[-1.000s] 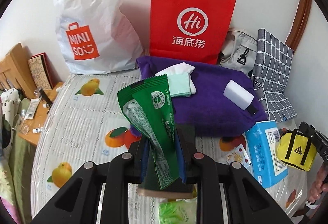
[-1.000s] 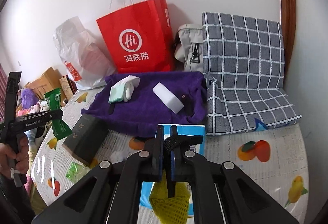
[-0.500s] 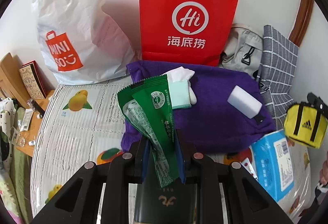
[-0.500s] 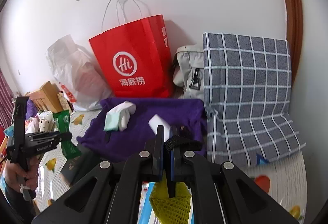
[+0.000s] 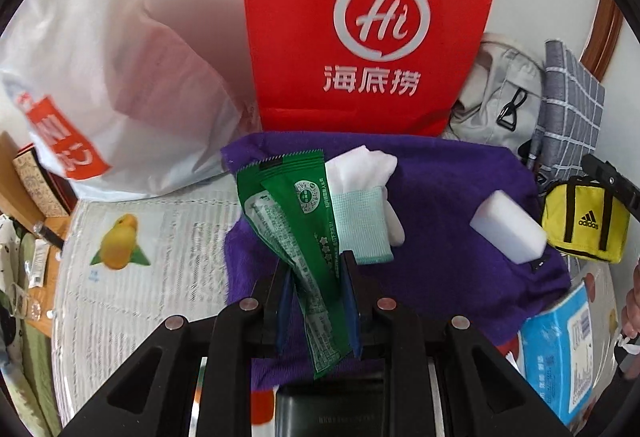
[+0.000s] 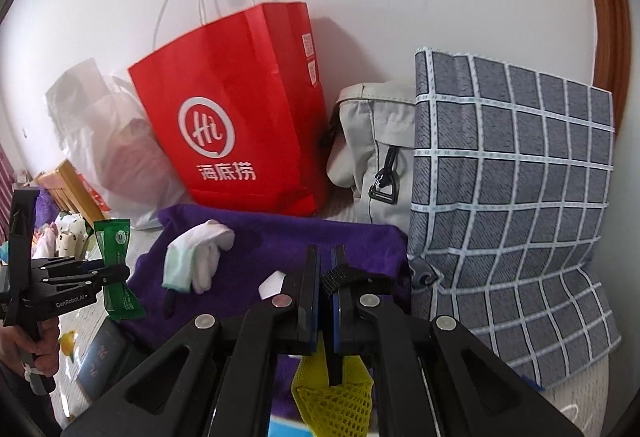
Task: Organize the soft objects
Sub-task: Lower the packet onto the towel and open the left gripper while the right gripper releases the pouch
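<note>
Both grippers loaded, held over the purple towel.
Left wrist view: left gripper clamped on green snack packet, purple towel just ahead with folded socks and white sponge block on it; red Haidilao paper bag beyond. Right wrist view: right gripper pinched on black strap of yellow mesh pouch hanging below the jaws; grey checked cushion ahead to the right.
</note>
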{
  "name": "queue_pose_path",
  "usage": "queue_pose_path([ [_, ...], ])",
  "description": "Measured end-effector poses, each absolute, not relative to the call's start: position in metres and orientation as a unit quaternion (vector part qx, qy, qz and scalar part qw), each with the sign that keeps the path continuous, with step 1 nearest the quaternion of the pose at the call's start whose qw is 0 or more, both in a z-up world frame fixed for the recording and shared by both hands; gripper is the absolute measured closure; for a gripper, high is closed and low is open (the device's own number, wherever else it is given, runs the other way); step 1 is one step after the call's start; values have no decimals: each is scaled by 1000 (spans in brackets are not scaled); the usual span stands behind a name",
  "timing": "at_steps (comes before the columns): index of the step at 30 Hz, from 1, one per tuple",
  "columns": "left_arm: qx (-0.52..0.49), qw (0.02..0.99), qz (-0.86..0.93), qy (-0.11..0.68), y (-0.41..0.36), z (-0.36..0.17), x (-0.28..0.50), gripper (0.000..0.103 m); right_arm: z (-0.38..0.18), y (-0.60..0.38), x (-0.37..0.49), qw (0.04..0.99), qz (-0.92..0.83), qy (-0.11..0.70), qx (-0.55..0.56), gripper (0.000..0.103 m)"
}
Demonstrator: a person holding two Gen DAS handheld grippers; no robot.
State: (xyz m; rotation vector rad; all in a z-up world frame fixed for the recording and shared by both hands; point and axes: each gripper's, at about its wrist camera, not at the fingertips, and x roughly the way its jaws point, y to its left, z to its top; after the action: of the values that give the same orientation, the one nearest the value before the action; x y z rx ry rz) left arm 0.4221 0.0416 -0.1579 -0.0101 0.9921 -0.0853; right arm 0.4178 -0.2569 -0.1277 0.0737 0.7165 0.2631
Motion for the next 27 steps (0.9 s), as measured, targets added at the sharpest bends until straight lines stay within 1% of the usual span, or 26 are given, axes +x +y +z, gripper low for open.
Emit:
queue_pose_path([
  [4, -8, 868, -58, 492, 39, -173, 436, 81, -139, -253, 436, 924, 128, 359, 29, 100],
  [8, -2, 858, -69, 509, 33, -186, 445, 81, -156, -248, 446, 917, 135, 374, 30, 101],
  [11, -8, 851, -78, 520, 30, -192, 449, 79, -163, -243, 451, 907, 155, 390, 39, 100],
  [12, -9, 849, -78, 522, 30, -194, 450, 77, -163, -240, 451, 905, 161, 392, 41, 100],
  [14, -11, 845, -81, 529, 29, -197, 452, 76, -165, -233, 452, 899, 174, 400, 39, 97],
  [15, -9, 843, -82, 532, 29, -198, 452, 74, -167, -227, 453, 893, 184, 410, 36, 97],
  [16, -9, 841, -83, 534, 29, -198, 452, 72, -167, -225, 453, 891, 187, 413, 33, 95],
  [17, -11, 841, -84, 534, 30, -197, 452, 69, -168, -222, 453, 888, 190, 418, 28, 86],
  [18, -11, 842, -85, 533, 30, -196, 452, 60, -168, -220, 452, 886, 191, 422, 24, 80],
  [19, -7, 843, -83, 532, 30, -194, 451, 48, -168, -220, 451, 885, 190, 425, 21, 64],
  [20, -3, 845, -79, 530, 30, -192, 450, 46, -166, -219, 450, 885, 190, 424, 19, 42],
  [21, 0, 847, -75, 526, 30, -190, 449, 46, -162, -218, 446, 888, 188, 419, 9, 32],
  [22, -1, 848, -74, 525, 31, -188, 447, 45, -161, -219, 445, 891, 184, 415, 4, 18],
  [23, -5, 847, -75, 526, 31, -187, 446, 44, -159, -217, 440, 894, 178, 412, -6, 14],
  [27, -17, 845, -74, 529, 34, -182, 440, 43, -162, -210, 436, 880, 177, 440, -37, 14],
])
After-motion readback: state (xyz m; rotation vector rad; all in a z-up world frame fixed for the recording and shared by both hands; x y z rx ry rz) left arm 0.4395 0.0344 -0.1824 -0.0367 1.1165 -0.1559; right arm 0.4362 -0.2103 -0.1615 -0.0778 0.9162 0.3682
